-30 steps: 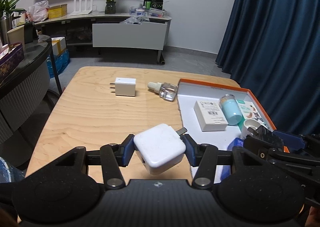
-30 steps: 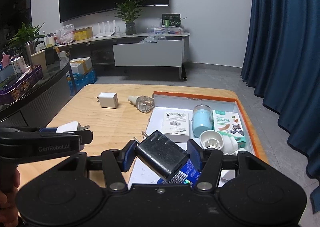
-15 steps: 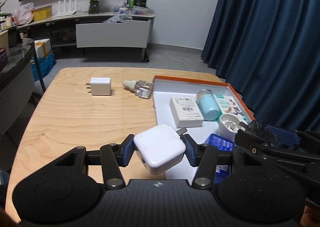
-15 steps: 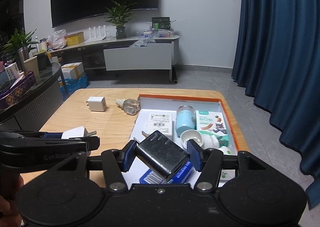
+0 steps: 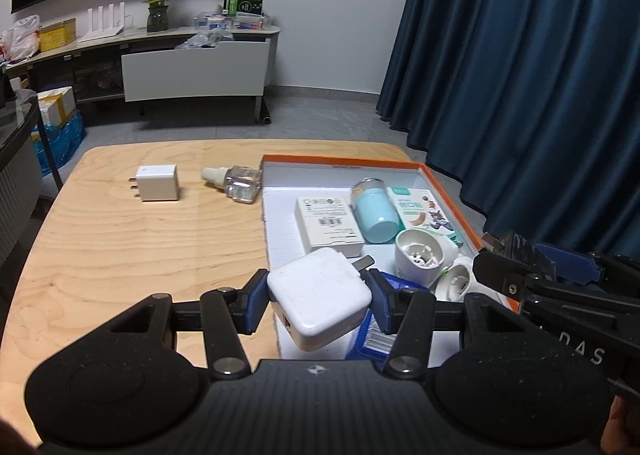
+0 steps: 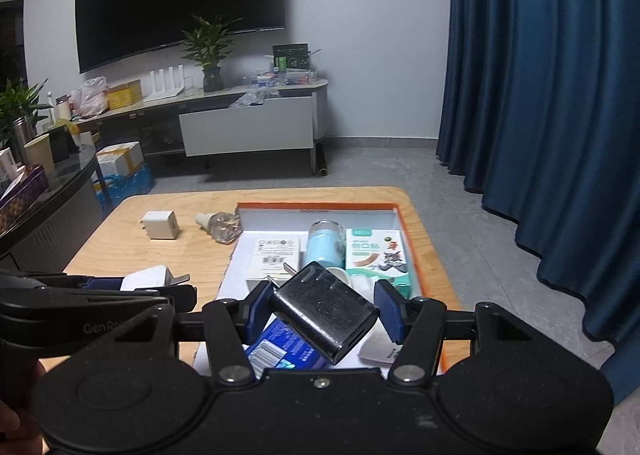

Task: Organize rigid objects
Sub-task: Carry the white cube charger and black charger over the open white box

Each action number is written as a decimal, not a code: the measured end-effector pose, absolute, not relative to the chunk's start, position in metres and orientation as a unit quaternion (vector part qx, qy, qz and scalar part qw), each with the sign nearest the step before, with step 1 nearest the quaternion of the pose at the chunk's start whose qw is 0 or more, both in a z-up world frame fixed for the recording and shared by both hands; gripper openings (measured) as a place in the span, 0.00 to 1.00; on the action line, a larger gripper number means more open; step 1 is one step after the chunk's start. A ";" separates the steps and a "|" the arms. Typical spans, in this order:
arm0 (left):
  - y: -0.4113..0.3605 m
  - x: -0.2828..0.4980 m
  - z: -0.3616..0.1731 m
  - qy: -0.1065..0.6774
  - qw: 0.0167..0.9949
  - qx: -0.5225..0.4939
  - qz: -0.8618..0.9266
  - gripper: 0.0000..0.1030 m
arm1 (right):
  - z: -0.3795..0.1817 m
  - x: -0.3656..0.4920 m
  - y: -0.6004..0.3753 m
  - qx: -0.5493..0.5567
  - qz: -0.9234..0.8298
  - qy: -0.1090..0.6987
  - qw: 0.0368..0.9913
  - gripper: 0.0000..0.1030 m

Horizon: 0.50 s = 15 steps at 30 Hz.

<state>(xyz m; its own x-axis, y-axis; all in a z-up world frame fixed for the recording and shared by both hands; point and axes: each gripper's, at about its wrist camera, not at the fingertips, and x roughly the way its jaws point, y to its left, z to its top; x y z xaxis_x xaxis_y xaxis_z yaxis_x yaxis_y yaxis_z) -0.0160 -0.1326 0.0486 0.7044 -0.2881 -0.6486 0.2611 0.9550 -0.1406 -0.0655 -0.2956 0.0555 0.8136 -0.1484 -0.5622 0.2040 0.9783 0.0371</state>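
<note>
My left gripper [image 5: 318, 297] has its jaws clamped on a white charger [image 5: 320, 295]; my right gripper [image 6: 326, 309] grips a black charger [image 6: 326, 311], both above the orange-rimmed box [image 5: 344, 162] on the worktop [image 5: 140, 247].

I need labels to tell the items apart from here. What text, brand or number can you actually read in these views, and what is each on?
"GenRo", cut off by the frame: on the side of the left gripper.
"DAS", letters only partly in view: on the side of the right gripper.
White box in the orange tray: barcode and print, too small to read.
Green and white box: characters too blurred to read.
Blue packet: barcode, unreadable.
</note>
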 end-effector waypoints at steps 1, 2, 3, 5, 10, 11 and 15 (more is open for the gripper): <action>-0.135 -0.015 0.049 0.355 0.923 -0.018 -0.151 0.51 | 0.056 -0.066 -0.297 0.049 -0.094 0.290 0.951 0.66; -0.137 -0.015 0.049 0.355 0.922 -0.016 -0.153 0.51 | 0.057 -0.066 -0.298 0.050 -0.095 0.288 0.951 0.66; -0.138 -0.014 0.049 0.354 0.922 -0.016 -0.154 0.51 | 0.057 -0.067 -0.300 0.051 -0.097 0.287 0.952 0.66; -0.142 -0.013 0.049 0.354 0.922 -0.014 -0.156 0.51 | 0.058 -0.066 -0.302 0.053 -0.098 0.286 0.952 0.66; -0.147 -0.010 0.049 0.355 0.921 -0.011 -0.159 0.51 | 0.058 -0.063 -0.307 0.056 -0.101 0.284 0.952 0.66; -0.148 -0.010 0.049 0.355 0.921 -0.010 -0.159 0.51 | 0.057 -0.063 -0.308 0.057 -0.102 0.284 0.952 0.66; -0.151 -0.006 0.049 0.355 0.921 -0.008 -0.160 0.51 | 0.058 -0.059 -0.312 0.059 -0.104 0.282 0.952 0.66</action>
<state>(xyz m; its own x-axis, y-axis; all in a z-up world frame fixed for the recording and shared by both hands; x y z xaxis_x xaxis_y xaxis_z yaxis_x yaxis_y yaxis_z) -0.0065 -0.1512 0.0489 0.6962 -0.3012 -0.6516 0.2896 0.9484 -0.1290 -0.0591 -0.3124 0.0583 0.8191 -0.1647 -0.5496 0.2309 0.9715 0.0530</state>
